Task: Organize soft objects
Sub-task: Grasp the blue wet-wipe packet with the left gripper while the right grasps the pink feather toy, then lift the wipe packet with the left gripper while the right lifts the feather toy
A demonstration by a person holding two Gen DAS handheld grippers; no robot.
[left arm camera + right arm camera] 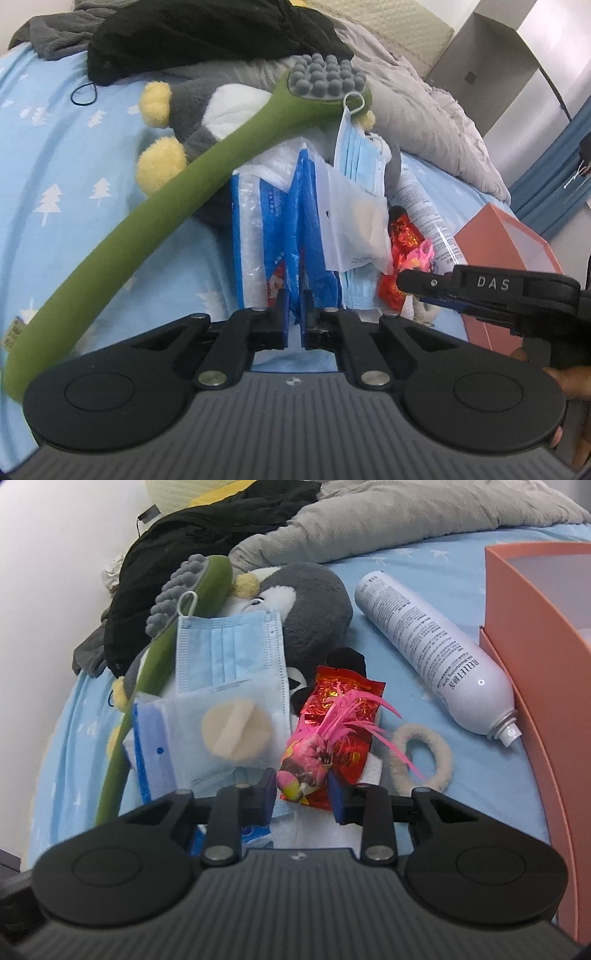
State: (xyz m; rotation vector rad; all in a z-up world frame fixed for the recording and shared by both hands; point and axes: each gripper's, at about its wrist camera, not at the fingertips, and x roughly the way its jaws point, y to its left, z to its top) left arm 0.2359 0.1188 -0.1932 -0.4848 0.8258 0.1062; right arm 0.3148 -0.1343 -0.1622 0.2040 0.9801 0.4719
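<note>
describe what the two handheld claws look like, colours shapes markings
Both are matte black. The left claw and right claw each have a ribbed grey base, two round black discs, angled linkage bars with silver rivets, and blue pads on the fingers. A small white logo sits centre on the base. In the left view, the right claw's side reads "DAS".

The letters "DAS" stand in white on the right gripper (400, 279). The white spray can (432, 653) reads "RELLET".
</note>
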